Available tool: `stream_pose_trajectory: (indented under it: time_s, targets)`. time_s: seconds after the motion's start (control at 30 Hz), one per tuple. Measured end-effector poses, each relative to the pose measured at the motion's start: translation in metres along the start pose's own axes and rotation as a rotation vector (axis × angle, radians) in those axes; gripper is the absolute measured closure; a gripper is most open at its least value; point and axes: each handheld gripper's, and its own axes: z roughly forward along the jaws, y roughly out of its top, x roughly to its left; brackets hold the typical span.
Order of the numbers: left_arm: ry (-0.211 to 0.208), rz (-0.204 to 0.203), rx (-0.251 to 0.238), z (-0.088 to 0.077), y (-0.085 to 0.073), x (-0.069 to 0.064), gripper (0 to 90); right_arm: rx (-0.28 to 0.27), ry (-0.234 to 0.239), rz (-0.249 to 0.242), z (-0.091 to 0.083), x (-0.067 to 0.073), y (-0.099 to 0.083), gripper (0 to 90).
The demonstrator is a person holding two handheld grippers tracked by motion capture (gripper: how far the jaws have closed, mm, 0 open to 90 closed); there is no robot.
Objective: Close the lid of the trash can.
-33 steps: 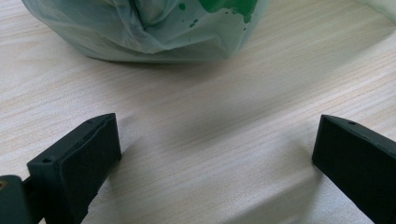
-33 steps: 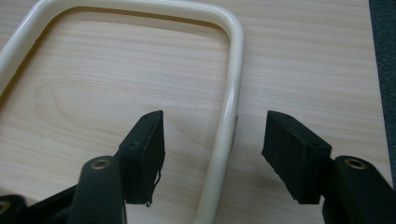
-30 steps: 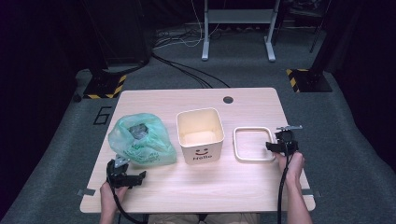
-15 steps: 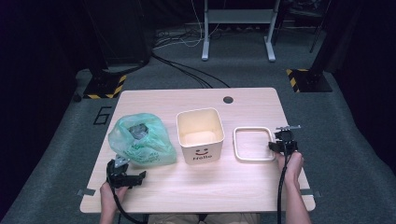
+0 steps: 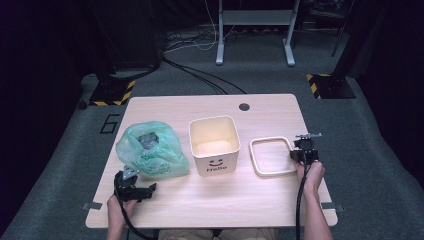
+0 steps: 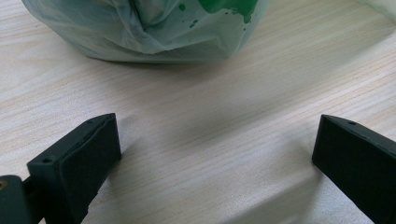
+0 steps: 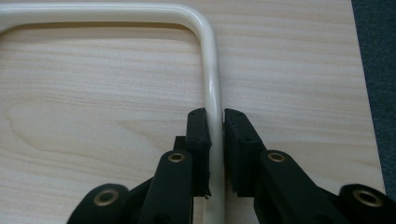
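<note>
Cream square ring lies flat at three o'clock of the bin — right gripper jaws, just closing, now clamp its right rail, grasp apparently secured; left gripper stands open, idle near the green bag.

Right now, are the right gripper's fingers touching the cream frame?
Touching. In the right gripper view the fingers have just been closing and now press the cream frame bar from both sides, no gap visible.
</note>
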Motion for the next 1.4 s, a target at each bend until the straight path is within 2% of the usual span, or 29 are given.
stream_pose_trajectory:
  time_s: [0.37, 0.63, 0.9, 0.93, 0.97, 1.4]
  targets:
    - [0.005, -0.001, 0.001, 0.000, 0.000, 0.000, 0.8, -0.029, 0.044, 0.023, -0.015, -0.002, 0.007, 80.6]
    - [0.006, -0.002, 0.001, 0.000, 0.000, 0.000, 0.8, -0.040, 0.057, 0.020, -0.029, -0.003, 0.012, 80.6]
    - [0.000, 0.000, 0.000, 0.000, 0.000, 0.000, 0.8, -0.042, 0.068, 0.015, -0.035, 0.000, 0.016, 80.7]
    - [0.001, 0.011, 0.009, -0.001, 0.000, 0.001, 0.8, -0.041, 0.069, 0.014, -0.036, 0.000, 0.017, 80.6]
    - [0.006, -0.002, 0.001, 0.000, 0.000, 0.000, 0.8, -0.040, 0.070, 0.017, -0.037, 0.001, 0.017, 80.6]
    - [0.006, -0.003, 0.000, 0.000, 0.000, 0.000, 0.8, -0.049, 0.081, 0.009, -0.045, 0.003, 0.023, 80.7]
